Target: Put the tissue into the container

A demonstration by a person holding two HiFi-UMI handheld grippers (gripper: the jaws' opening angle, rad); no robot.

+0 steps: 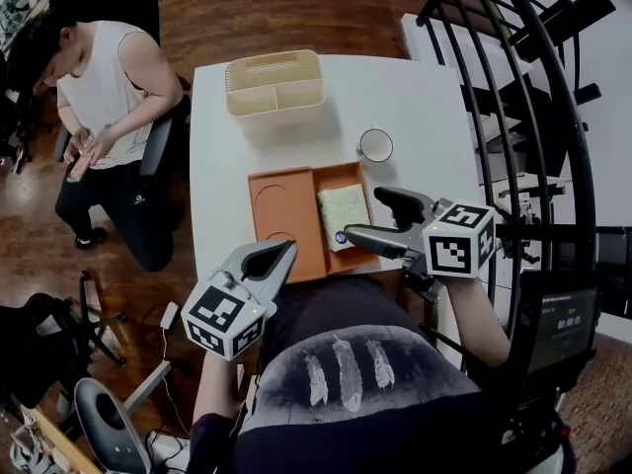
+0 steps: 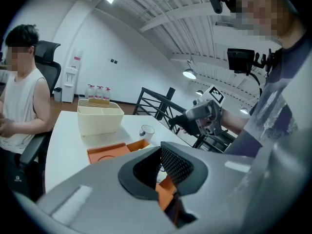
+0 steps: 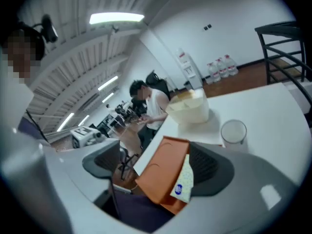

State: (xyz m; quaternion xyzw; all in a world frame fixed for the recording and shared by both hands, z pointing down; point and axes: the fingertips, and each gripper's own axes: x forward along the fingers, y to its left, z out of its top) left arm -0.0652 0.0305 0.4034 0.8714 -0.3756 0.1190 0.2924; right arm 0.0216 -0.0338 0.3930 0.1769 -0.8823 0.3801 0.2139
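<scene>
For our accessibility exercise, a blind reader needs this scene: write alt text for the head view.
A tissue pack lies in the right compartment of an orange tray on a white table, with a cream divided container at the far side. The left gripper and the right gripper hang over the near edge, the right one's fingers apart and empty.

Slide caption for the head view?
Left gripper and open right gripper hover at the near edge of the table; tissue pack lies in the orange tray, cream container beyond.

Closed tool (image 2: 160, 153), orange tray (image 2: 109, 153) beyond
</scene>
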